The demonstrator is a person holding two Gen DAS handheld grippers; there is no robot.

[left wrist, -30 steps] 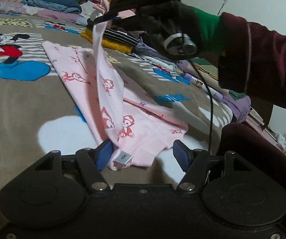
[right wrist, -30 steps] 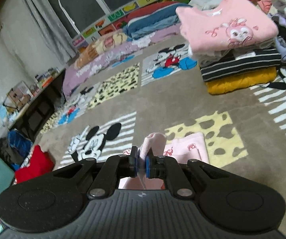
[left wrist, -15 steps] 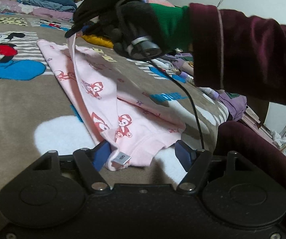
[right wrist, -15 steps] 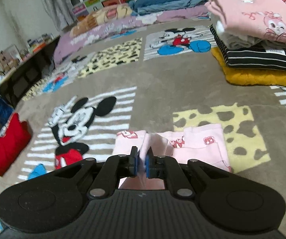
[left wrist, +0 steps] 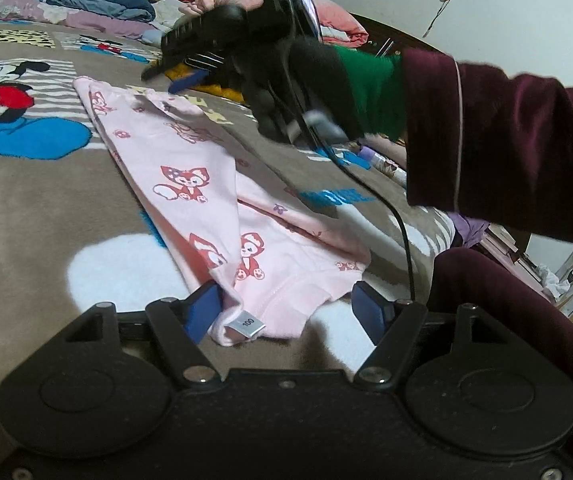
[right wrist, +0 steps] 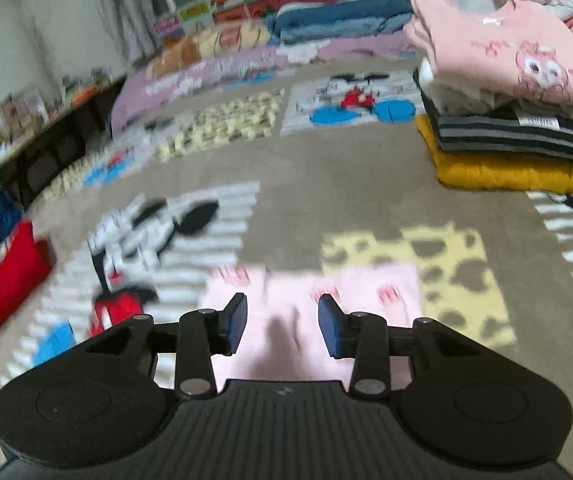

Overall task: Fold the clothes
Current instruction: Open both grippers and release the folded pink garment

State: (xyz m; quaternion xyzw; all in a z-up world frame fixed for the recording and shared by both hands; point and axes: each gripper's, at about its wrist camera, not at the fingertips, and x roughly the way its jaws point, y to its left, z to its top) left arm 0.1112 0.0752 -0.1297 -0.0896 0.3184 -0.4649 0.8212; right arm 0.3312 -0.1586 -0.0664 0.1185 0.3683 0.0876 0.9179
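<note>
You're finishing a fold on the pink cartoon-fox print garment (left wrist: 206,184) lying flat on the brown Mickey-print blanket (left wrist: 38,208). Right gripper (right wrist: 282,322) has just been opening, nothing pinched. Left gripper (left wrist: 286,308) is spread around the hem, not pressing. Next: regrip, fold again. Tag reads "100".

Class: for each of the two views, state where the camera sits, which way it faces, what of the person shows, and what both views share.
Left wrist: on the left gripper, facing the pink garment; shows right gripper, gloved hand.
Right wrist: on the right gripper, jaws just opened, facing the clothes stack; no body.
Shared: garment, blanket.
</note>
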